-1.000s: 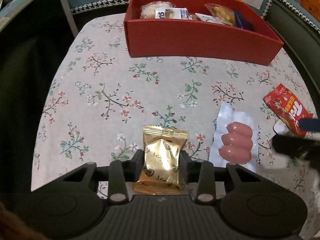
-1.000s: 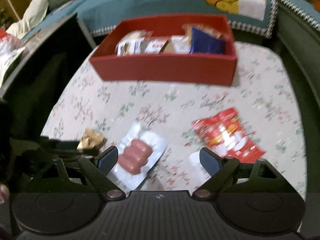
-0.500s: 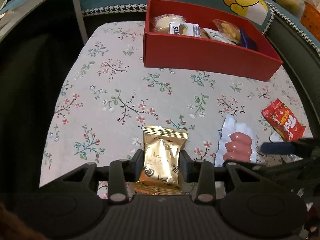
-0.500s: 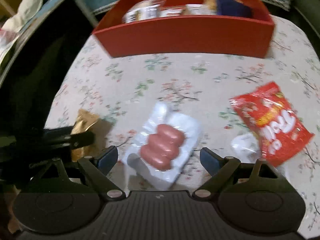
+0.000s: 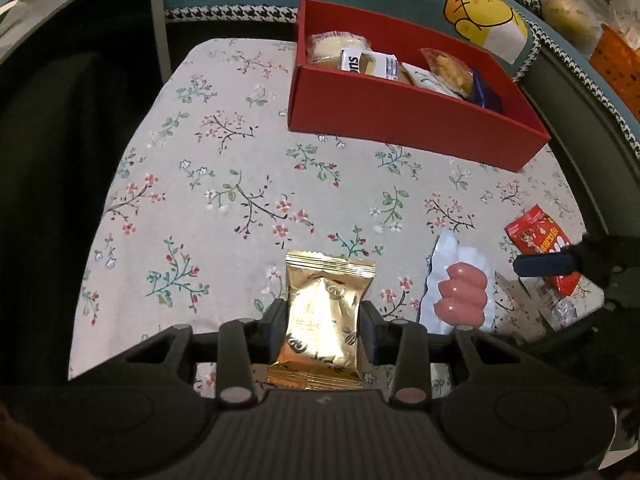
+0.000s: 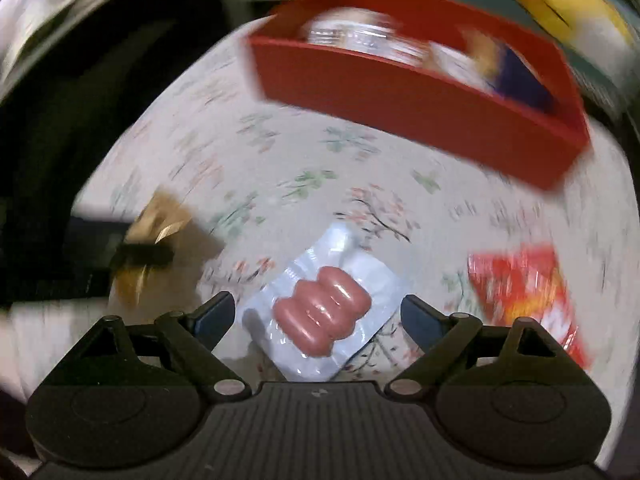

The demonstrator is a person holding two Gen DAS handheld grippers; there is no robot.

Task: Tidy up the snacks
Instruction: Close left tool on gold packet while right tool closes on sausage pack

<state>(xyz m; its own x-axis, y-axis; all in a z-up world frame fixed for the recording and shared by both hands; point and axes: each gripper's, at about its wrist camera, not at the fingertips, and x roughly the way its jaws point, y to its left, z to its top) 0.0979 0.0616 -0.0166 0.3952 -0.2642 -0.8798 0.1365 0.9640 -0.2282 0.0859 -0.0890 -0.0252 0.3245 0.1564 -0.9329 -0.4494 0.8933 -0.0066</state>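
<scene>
My left gripper is shut on a gold snack packet and holds it above the floral tablecloth. A red box holding several wrapped snacks stands at the far right of the table. My right gripper is open, its fingers on either side of a clear pack of pink sausages that lies on the cloth. The sausage pack also shows in the left wrist view. A red snack bag lies to the right of the sausages. The right wrist view is blurred.
A teal cushion with a yellow cartoon figure lies behind the red box. A dark drop borders the table's left edge. More bagged items sit at the far right, off the table.
My left gripper has lifted and drawn back with the gold packet. My right gripper has moved down and left until the sausage pack sits between its open fingers.
</scene>
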